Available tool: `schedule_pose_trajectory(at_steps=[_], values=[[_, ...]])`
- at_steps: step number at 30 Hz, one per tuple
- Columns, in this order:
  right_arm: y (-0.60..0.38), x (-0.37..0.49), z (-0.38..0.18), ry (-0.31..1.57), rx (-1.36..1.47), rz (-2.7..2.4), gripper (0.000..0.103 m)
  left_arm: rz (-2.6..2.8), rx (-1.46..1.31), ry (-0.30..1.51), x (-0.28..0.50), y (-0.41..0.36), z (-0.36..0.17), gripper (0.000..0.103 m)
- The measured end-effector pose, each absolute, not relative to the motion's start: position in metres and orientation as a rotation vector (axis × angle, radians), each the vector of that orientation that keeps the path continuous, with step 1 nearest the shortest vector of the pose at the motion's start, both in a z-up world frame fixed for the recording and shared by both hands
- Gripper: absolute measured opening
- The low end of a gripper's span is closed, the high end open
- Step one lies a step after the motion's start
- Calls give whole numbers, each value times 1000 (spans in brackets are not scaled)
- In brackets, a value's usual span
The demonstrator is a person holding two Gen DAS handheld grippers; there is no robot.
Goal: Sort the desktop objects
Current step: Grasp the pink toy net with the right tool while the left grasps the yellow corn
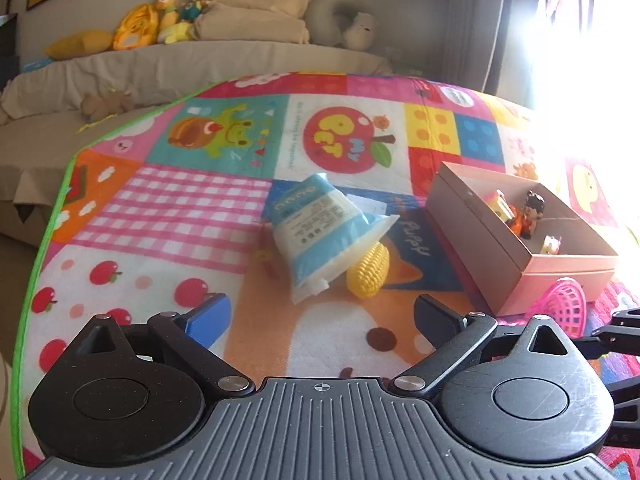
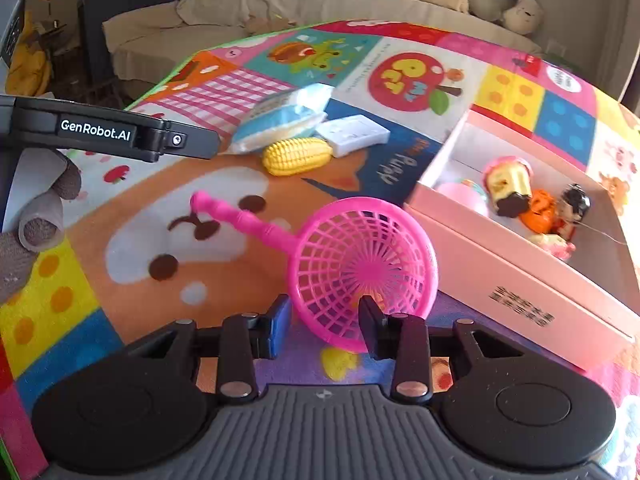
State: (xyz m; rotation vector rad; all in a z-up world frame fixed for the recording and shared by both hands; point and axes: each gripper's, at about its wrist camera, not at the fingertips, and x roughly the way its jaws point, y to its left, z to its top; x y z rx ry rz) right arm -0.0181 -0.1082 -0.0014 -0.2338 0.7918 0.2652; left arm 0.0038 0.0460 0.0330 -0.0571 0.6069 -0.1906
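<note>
A pink toy strainer lies on the play mat, its basket rim between the fingers of my right gripper, which is partly closed around it; whether the pads touch it I cannot tell. Its edge shows in the left wrist view. My left gripper is open and empty, above the mat short of a yellow toy corn and a blue and white pouch. The corn, pouch and a white flat box lie together. A pink open box holds several small toys.
The colourful play mat covers the table. The pink box stands at the right. The left gripper's body and the person's fingers are at the left of the right wrist view. A beige sofa with plush toys is behind.
</note>
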Motion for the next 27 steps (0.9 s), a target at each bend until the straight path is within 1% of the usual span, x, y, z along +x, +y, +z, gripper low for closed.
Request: schedule_pose_trajectory(at_steps=[4, 8, 9, 10, 11, 12, 13, 14, 17, 19, 23, 24, 25, 26, 27], values=[[-138, -34, 0, 781, -206, 162, 37, -271, -43, 617, 15, 28, 27, 101], [-168, -48, 0, 765, -199, 29, 44, -276, -27, 620, 31, 11, 23, 100], [-174, -51, 0, 760, -200, 0, 45, -276, -25, 624, 36, 7, 22, 97], [-182, -53, -1, 753, -194, -36, 48, -278, -21, 638, 42, 3, 20, 88], [-192, -56, 0, 740, -180, -74, 54, -279, -17, 652, 47, 0, 18, 83], [-201, -59, 0, 728, -160, -102, 57, -272, -8, 662, 52, -3, 16, 78], [-210, -62, 1, 715, -128, -132, 62, -267, 0, 668, 56, -6, 14, 77], [-218, -66, 1, 704, -90, -155, 66, -261, 5, 669, 59, -8, 12, 77], [-237, -78, -1, 680, 7, -187, 69, -242, 26, 664, 70, -16, 12, 75], [-243, -84, -5, 674, 37, -197, 71, -231, 45, 670, 76, -23, 12, 68], [-248, -89, -17, 675, 63, -227, 73, -228, 121, 670, 77, -44, 9, 66], [-250, -88, -19, 681, 76, -229, 73, -226, 148, 666, 77, -50, 8, 60], [-252, -88, -19, 677, 93, -229, 73, -219, 168, 664, 77, -53, 7, 52], [-254, -89, -18, 666, 104, -232, 75, -208, 183, 666, 77, -56, 6, 48], [-254, -90, -18, 657, 116, -234, 77, -201, 191, 668, 78, -56, 6, 41]])
